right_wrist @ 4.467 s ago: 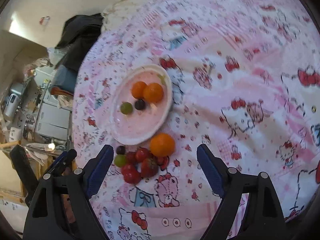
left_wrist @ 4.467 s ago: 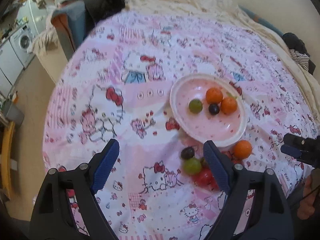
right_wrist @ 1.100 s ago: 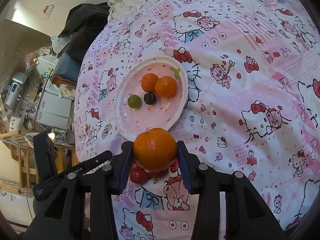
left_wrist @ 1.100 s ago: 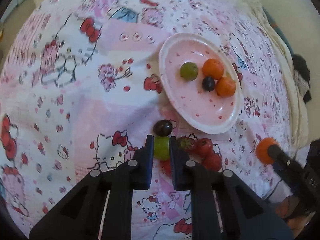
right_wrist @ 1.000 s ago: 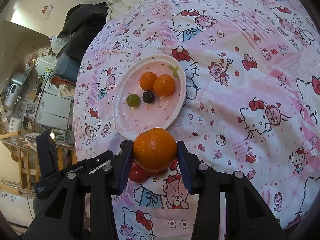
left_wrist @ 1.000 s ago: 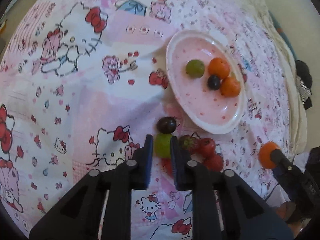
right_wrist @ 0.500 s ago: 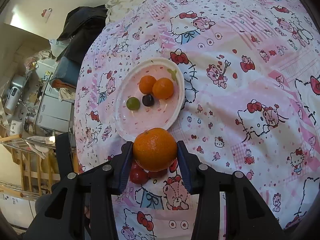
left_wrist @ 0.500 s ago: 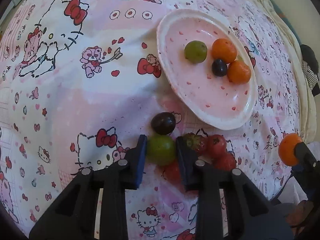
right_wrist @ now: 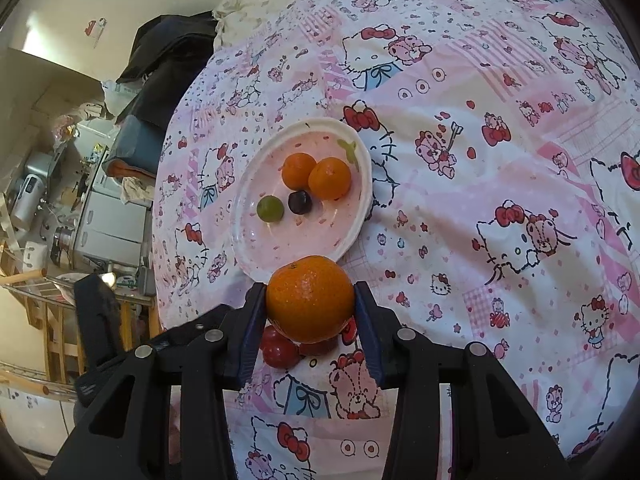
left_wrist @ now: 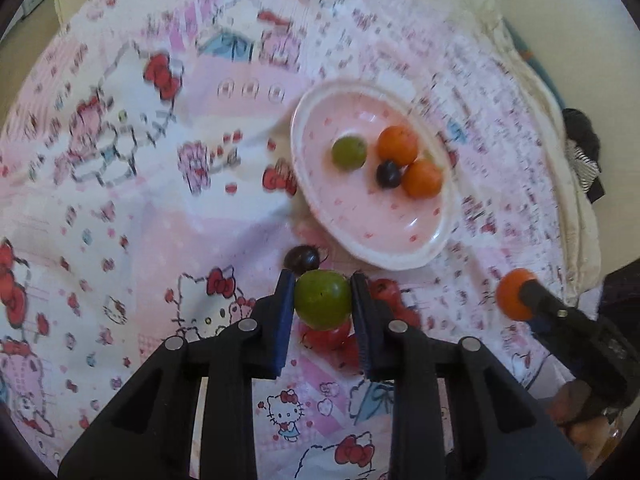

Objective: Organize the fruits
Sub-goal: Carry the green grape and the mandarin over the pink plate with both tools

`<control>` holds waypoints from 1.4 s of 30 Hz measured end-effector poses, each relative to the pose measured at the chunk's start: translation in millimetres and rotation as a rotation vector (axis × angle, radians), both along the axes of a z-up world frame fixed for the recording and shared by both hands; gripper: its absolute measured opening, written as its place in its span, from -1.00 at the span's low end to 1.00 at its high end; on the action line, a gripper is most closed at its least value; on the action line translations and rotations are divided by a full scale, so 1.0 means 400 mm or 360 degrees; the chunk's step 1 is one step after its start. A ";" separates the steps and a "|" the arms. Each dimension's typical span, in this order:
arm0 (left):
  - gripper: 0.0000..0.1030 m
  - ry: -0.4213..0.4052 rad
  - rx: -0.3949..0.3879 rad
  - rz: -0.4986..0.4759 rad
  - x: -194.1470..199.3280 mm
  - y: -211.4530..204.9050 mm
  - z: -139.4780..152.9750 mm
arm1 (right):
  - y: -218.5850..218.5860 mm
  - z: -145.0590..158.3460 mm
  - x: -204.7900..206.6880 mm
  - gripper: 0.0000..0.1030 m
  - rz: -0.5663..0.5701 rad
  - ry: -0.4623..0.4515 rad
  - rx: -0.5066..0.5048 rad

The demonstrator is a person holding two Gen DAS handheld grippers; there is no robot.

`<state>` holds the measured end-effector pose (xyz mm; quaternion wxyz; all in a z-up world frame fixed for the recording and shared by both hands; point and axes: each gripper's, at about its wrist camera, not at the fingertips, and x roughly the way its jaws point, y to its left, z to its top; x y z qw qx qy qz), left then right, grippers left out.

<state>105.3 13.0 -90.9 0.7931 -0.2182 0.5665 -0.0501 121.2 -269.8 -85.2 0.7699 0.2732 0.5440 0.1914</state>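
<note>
Above the cloth, our left gripper pinches a green grape, our right gripper an orange; either round fruit could squirt out short of the plate.

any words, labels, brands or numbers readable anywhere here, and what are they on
No readable text in either view.
The quilt carries only cartoon cats, bears, bows and hearts, no lettering.
The plate has dots and a leaf mark, no words.
The wall sticker and the appliances are too small to read.

Three oranges, two green grapes (one plate)
</note>
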 end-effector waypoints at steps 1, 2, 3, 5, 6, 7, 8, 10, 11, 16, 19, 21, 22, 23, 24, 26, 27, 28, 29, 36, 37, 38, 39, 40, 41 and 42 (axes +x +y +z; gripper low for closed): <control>-0.54 -0.0026 0.0002 -0.0009 0.000 0.004 0.017 | 0.000 0.002 0.001 -0.13 -0.0002 -0.0003 0.0010; -0.54 -0.0045 0.0007 -0.0014 0.006 0.003 0.031 | 0.000 0.004 0.002 -0.13 -0.0003 -0.0006 0.0022; -0.54 -0.0066 0.0016 -0.0015 0.010 0.005 0.044 | -0.001 0.006 0.004 -0.13 -0.0002 -0.0008 0.0031; -0.54 -0.0124 0.0066 -0.0035 0.024 0.008 0.076 | -0.001 0.011 0.012 -0.13 -0.0004 -0.0022 0.0048; -0.54 -0.0149 0.0105 -0.0050 0.034 0.007 0.090 | 0.000 0.012 0.017 -0.13 -0.0002 -0.0026 0.0054; -0.54 -0.0177 0.0142 -0.0063 0.047 0.007 0.103 | 0.000 0.013 0.028 -0.13 -0.0003 -0.0029 0.0062; -0.54 -0.0194 0.0166 -0.0079 0.062 0.004 0.111 | 0.001 0.014 0.040 -0.13 -0.0006 -0.0030 0.0063; -0.54 -0.0215 0.0212 -0.0110 0.093 -0.003 0.124 | 0.005 0.017 0.066 -0.13 0.0004 -0.0034 0.0049; -0.54 -0.0220 0.0230 -0.0126 0.104 -0.004 0.125 | 0.009 0.018 0.081 -0.13 0.0011 -0.0040 0.0037; -0.54 -0.0217 0.0320 -0.0191 0.175 -0.025 0.110 | 0.042 -0.002 0.154 -0.13 0.0066 -0.0034 -0.0023; -0.54 -0.0170 0.0364 -0.0235 0.211 -0.040 0.072 | 0.059 -0.027 0.186 -0.13 0.0101 -0.0011 -0.0064; -0.54 -0.0125 0.0385 -0.0266 0.229 -0.052 0.039 | 0.071 -0.051 0.205 -0.13 0.0123 0.0014 -0.0093; -0.54 -0.0108 0.0389 -0.0277 0.235 -0.058 0.027 | 0.076 -0.064 0.213 -0.13 0.0132 0.0029 -0.0102; -0.54 -0.0091 0.0390 -0.0292 0.240 -0.065 0.011 | 0.078 -0.077 0.217 -0.12 0.0131 0.0051 -0.0104; -0.54 -0.0079 0.0394 -0.0303 0.243 -0.071 0.000 | 0.078 -0.089 0.219 -0.12 0.0125 0.0075 -0.0093; -0.54 -0.0062 0.0398 -0.0325 0.244 -0.081 -0.018 | 0.079 -0.104 0.222 -0.12 0.0126 0.0097 -0.0066; -0.54 -0.0058 0.0373 -0.0324 0.244 -0.081 -0.024 | 0.082 -0.112 0.222 -0.12 0.0129 0.0102 -0.0059; -0.54 -0.0060 0.0343 -0.0315 0.243 -0.080 -0.029 | 0.085 -0.120 0.222 -0.12 0.0132 0.0111 -0.0049; -0.53 -0.0060 0.0334 -0.0306 0.244 -0.079 -0.032 | 0.087 -0.126 0.222 -0.12 0.0138 0.0120 -0.0043; -0.53 -0.0064 0.0450 -0.0360 0.249 -0.105 -0.052 | 0.091 -0.130 0.225 -0.10 0.0153 0.0123 -0.0055; -0.52 -0.0066 0.0454 -0.0365 0.249 -0.107 -0.053 | 0.090 -0.133 0.226 -0.09 0.0149 0.0133 -0.0039; -0.52 -0.0064 0.0452 -0.0365 0.251 -0.108 -0.055 | 0.090 -0.138 0.227 -0.09 0.0151 0.0148 -0.0025; -0.52 -0.0062 0.0449 -0.0365 0.251 -0.107 -0.056 | 0.090 -0.141 0.229 -0.09 0.0149 0.0158 -0.0019; -0.52 -0.0062 0.0449 -0.0364 0.251 -0.106 -0.057 | 0.089 -0.144 0.228 -0.08 0.0146 0.0162 -0.0020; -0.52 -0.0061 0.0454 -0.0363 0.252 -0.107 -0.059 | 0.089 -0.145 0.229 -0.08 0.0147 0.0163 -0.0023; -0.52 -0.0060 0.0461 -0.0364 0.253 -0.107 -0.060 | 0.088 -0.145 0.229 -0.08 0.0148 0.0165 -0.0025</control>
